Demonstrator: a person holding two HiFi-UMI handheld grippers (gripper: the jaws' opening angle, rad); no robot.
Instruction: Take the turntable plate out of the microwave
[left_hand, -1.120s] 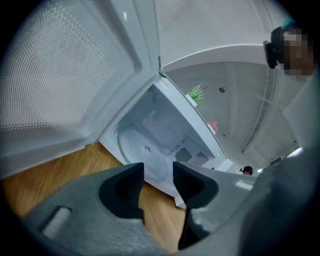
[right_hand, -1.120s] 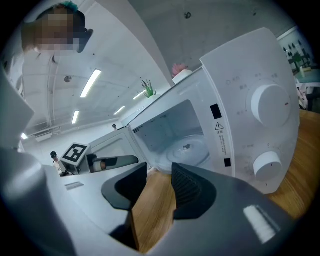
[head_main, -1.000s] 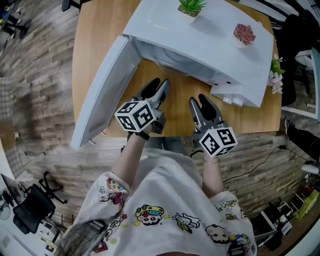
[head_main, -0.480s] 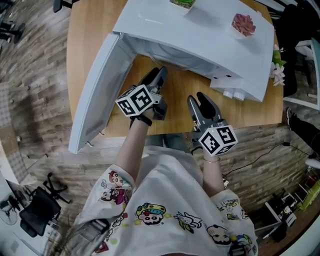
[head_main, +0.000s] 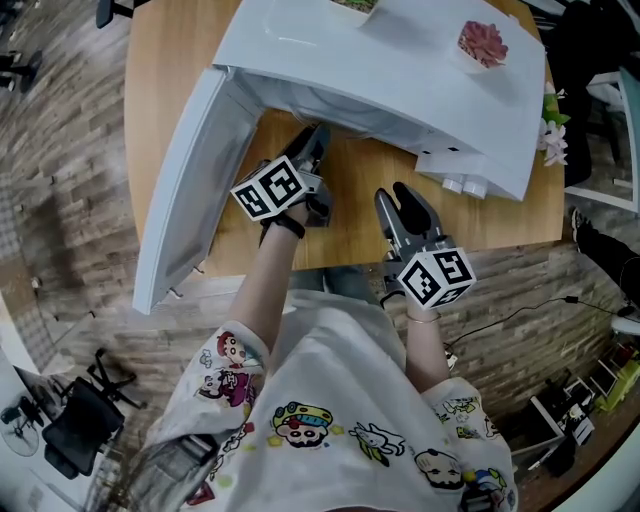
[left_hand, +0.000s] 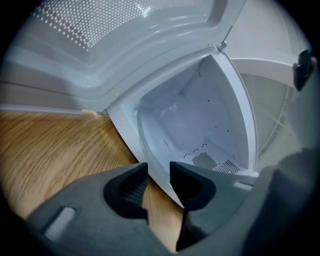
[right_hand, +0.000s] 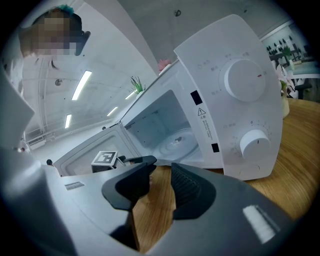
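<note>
Surface: light wooden tabletop under the white open-doored microwave.
Room: grey plank floor around it.
Left gripper: jaws just narrowed, still parted, empty, before the microwave.
Right gripper: jaws parted, empty.

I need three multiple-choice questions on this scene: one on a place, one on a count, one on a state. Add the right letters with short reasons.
1. The turntable plate lies: A inside the microwave; B in a sink; C on top of the microwave.
2. How many knobs has the microwave's front? A one; B three; C two.
3. The microwave door is: A shut; B open; C taken off.
Answers: 1 A, it shows within the microwave; 2 C, one knob sits above the other; 3 B, it stands swung wide in the head view.
</note>
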